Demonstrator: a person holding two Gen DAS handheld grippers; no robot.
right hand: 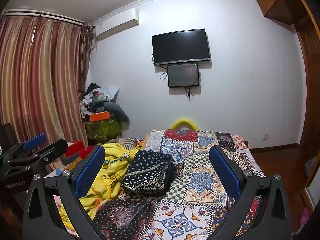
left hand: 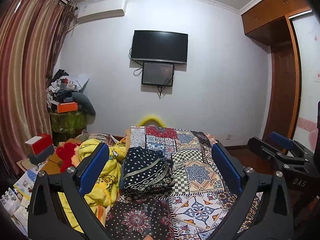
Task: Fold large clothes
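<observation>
Patchwork bedspread (left hand: pixel 200 172) spread flat over the bed, filling the near and middle ground; likely serving as the folding surface, smooth on the right, crowded on the left.

Yellow cartoon-print blanket (left hand: pixel 104 182) heaped and rumpled along the left side of the bed, touching the folded garment's left edge; unfolded, probably next in the queue or simply pushed aside.

Dark navy dotted garment (left hand: pixel 147 170) with white geometric border, lying as a compact rectangular stack near the centre of the bedspread, slightly left of middle. Edges roughly squared, layers visible at the right end; reads as already folded and set down, so this piece looks done.

Left gripper (left hand: pixel 160 168) held above the near edge of the bed, blue pads spread wide, nothing between them; garment framed in the gap but beyond the tips, untouched.

Right gripper (right hand: pixel 157 170) likewise released, pads wide apart, empty, held level beside the left one, well short of the stack.

Both claws parked near and clear of the cloth, presumably between pieces.

Red plush item (left hand: pixel 67 158) far left, beside the yellow blanket.
</observation>
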